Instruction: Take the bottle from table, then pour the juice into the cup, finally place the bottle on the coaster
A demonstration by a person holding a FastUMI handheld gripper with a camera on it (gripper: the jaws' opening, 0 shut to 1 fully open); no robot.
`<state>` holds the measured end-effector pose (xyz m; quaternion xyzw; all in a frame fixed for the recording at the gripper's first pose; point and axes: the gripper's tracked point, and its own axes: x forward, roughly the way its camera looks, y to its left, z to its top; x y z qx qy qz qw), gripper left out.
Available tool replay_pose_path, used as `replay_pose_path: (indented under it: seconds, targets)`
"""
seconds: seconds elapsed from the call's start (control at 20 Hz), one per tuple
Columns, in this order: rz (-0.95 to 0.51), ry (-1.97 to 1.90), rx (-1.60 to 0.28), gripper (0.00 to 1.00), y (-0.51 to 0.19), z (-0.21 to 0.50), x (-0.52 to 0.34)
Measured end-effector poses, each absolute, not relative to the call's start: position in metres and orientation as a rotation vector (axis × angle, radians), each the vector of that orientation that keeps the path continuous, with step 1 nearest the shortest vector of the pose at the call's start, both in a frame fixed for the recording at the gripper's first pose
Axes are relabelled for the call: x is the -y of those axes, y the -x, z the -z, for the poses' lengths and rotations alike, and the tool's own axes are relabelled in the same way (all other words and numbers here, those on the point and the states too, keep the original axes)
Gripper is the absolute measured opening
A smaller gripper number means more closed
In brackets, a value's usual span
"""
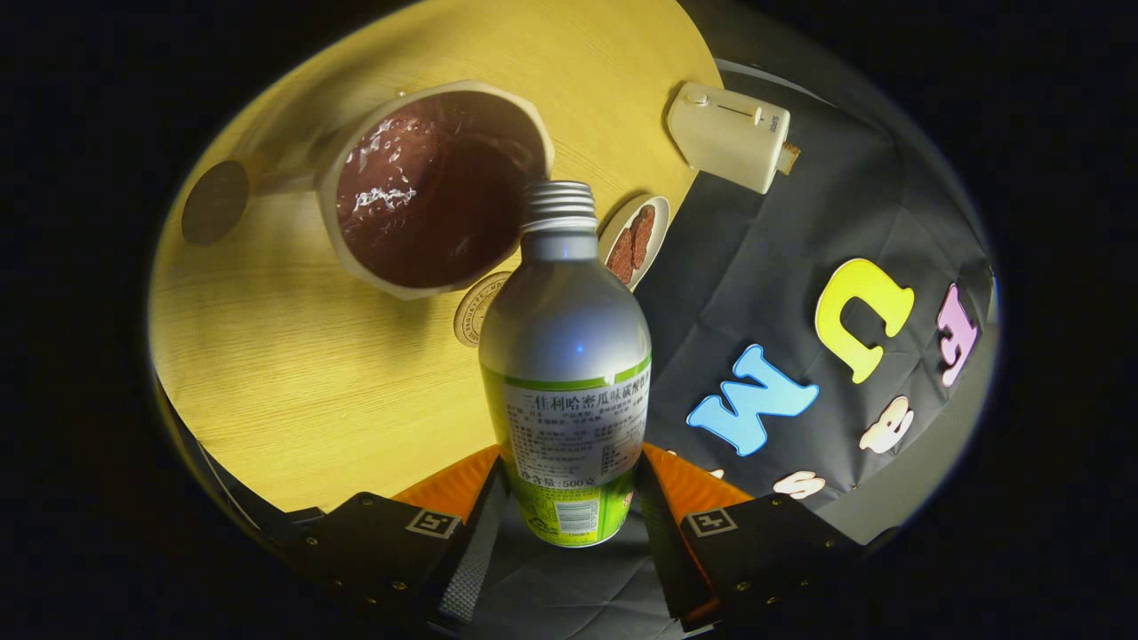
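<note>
the bottle (pixel 566 356), uncapped, sits clamped between the gripper (pixel 567 507) fingers at lower centre, neck tilted toward the cup (pixel 434 187) at upper left. a coaster (pixel 473 311) lies beneath on the wooden table (pixel 293 373); dark cloth drapes right.

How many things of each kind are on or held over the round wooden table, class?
Silver metal bottle with green label, clamped between the hand-held gripper fingers: 1
Cream cup with dark lining: 1
Round coasters, one dark, one pale printed: 2
Small white dish of brown pieces: 1
Cream boxy appliance: 1
Total: 6
</note>
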<state>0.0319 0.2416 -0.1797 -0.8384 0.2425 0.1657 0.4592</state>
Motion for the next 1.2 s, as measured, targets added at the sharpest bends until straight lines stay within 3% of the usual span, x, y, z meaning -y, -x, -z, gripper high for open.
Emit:
replay_pose_path:
  seconds: [1.2]
  targets:
    - [-0.392, 2.23, -0.522, 0.77, -0.037, 0.143, -0.277]
